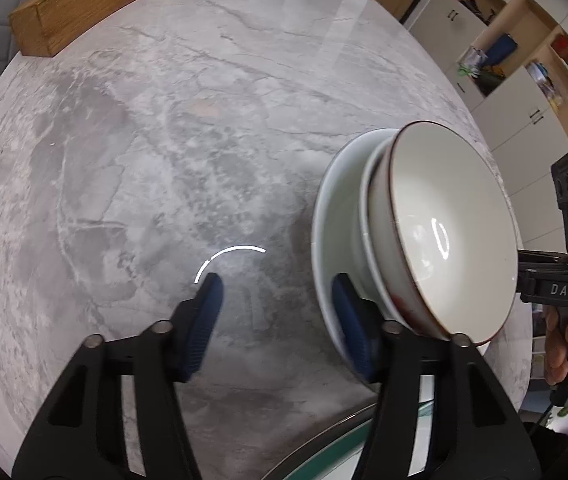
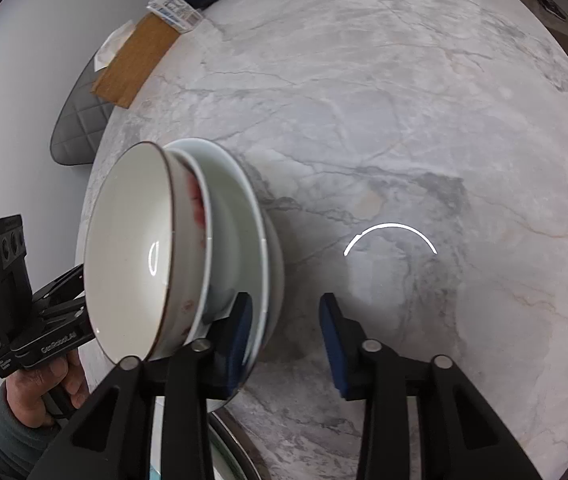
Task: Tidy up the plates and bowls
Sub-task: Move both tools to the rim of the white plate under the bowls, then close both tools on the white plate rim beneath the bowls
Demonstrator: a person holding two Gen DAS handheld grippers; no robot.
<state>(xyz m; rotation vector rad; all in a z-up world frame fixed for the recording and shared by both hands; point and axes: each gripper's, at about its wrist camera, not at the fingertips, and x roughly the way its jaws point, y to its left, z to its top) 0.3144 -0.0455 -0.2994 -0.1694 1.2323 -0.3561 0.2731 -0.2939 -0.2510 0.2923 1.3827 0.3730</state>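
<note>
Item: stack of plates and bowls (image 1: 423,236), nested, on the marble table (image 1: 204,120) near its edge, between my two tools. Glazed ceramic: stiff, heavy as a stack, slippery, chips easily. I take it low, under the bottom plate's rim. Left gripper (image 1: 278,320): jaws apart, empty, one pad beside the rim. Right gripper (image 2: 285,336): likewise apart, possibly touching the plate

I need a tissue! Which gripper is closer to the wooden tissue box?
Left. The left gripper has the tissue box ahead to its left; the right gripper sits past the dish stack, farther off.
</note>
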